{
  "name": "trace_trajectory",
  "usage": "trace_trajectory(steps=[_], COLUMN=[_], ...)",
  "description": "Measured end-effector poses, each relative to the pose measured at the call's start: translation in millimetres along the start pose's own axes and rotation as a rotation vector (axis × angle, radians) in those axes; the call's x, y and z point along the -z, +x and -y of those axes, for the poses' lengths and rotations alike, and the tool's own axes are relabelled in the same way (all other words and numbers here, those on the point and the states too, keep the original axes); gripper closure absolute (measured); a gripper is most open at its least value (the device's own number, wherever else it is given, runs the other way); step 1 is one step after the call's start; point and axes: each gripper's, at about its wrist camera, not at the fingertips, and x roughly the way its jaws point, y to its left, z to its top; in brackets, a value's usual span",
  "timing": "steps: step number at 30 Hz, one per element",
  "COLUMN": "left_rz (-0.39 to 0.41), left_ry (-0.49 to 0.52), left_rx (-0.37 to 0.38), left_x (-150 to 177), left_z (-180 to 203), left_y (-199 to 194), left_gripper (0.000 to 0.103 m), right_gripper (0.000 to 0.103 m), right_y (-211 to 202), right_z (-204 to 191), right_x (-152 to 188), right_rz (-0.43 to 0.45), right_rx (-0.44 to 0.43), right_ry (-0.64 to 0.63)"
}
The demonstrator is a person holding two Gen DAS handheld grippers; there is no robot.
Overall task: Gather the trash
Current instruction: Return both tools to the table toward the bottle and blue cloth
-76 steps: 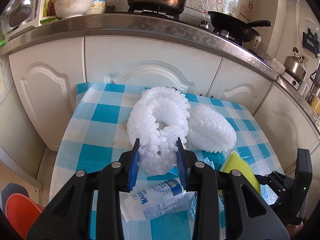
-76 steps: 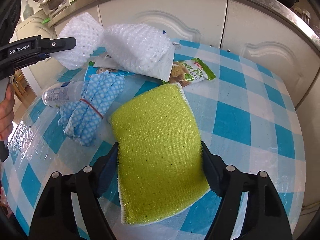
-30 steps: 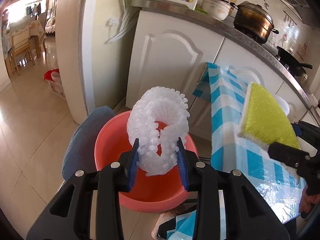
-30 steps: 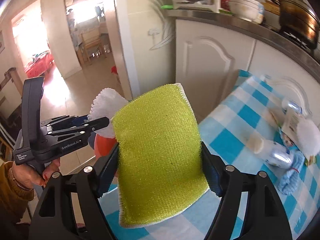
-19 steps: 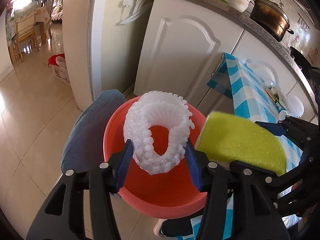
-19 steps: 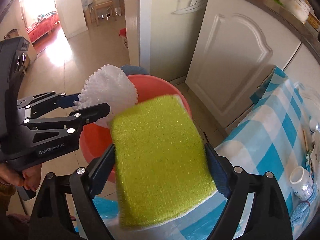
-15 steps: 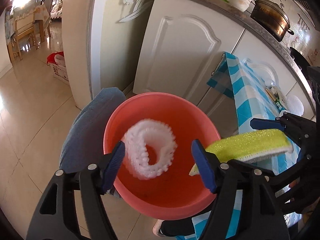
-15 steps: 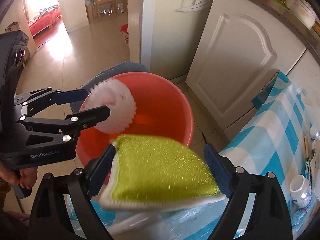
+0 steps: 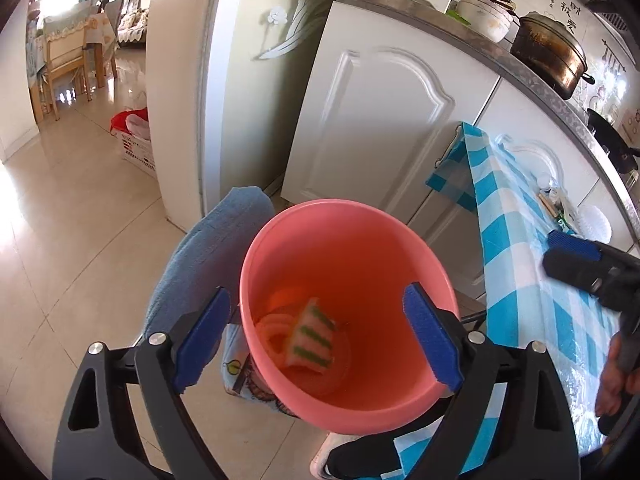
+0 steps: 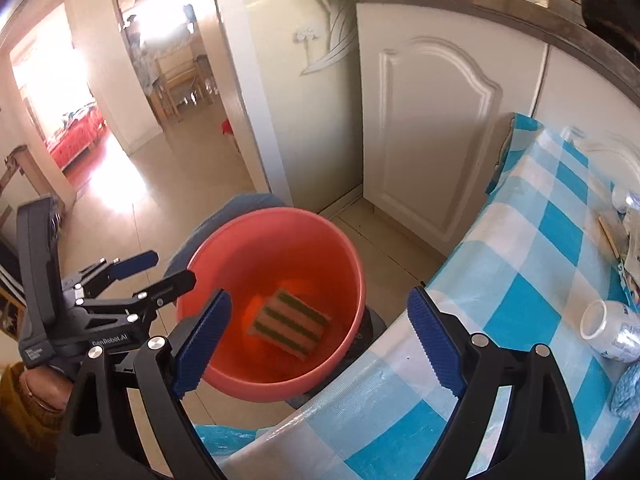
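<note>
A pink bucket (image 9: 280, 240) stands on the floor beside the table; it also shows in the right wrist view (image 10: 344, 264). Inside lie a striped sponge (image 9: 312, 334), seen too in the right wrist view (image 10: 290, 322), and a white foam net ring (image 9: 276, 330) under it. My left gripper (image 9: 316, 338) is open and empty above the bucket. My right gripper (image 10: 318, 338) is open and empty over the bucket's near rim and the table edge. A small white bottle (image 10: 610, 334) lies on the table.
The blue checked table (image 10: 532, 280) is to the right, with wrappers and a blue cloth (image 10: 628, 390) at its far side. White cabinets (image 9: 380, 120) stand behind. A blue cushion (image 9: 208, 248) lies left of the bucket. A white crate (image 9: 136, 144) sits on the tiled floor.
Both grippers opened over the bucket. The foam net ring and the sponge dropped out of the jaws and now lie in the bucket's bottom.
</note>
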Motion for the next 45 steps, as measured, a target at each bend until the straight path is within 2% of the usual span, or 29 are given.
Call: trace_trajectory(steps=[5,9,12,17,21,24,29,32,38,43,44,45], left_rz=[0.039,0.061,0.075,0.077,0.107,0.094,0.046,0.034,0.013,0.026,0.034,0.041], left_ry=[-0.041,-0.093,-0.051,-0.019,0.056,0.109,0.192,0.261,0.406,0.518,0.548,0.577], left_rx=[0.009,0.045,0.059,0.061,0.020,0.000,0.025,0.054,0.116,0.147,0.152,0.153], left_x=[11,18,20,16,12,10,11,16,29,32,32,31], left_z=[0,4,21,52,81,104,141,166,215,251,259,266], left_y=[-12,-22,-30,-40,-47,-47,-43,-43,-41,-40,-39,-37], left_gripper=[0.013,0.013,0.013,0.013,0.013,0.013,0.013,0.013,0.013,0.013,0.013,0.013], right_gripper=[0.011,0.010,0.010,0.010,0.010,0.010,0.010,0.010,0.010,0.010,0.013,0.022], right_y=[-32,-47,-59,-75,-94,-110,-132,-140,-143,-134,-133,-131], right_z=[33,66,80,105,127,146,193,224,272,287,289,291], right_x=[16,39,57,72,84,89,105,117,133,129,128,128], right_rz=[0.126,0.172,0.180,0.245,0.306,0.351,0.425,0.440,0.420,0.383,0.381,0.379], right_rx=[-0.004,-0.017,-0.012,-0.011,-0.006,0.024,0.052,0.069,0.026,-0.023,-0.035,-0.045], right_ry=[0.177,0.306,0.355,0.386,0.424,0.451,0.586,0.670,0.746,0.750,0.751,0.753])
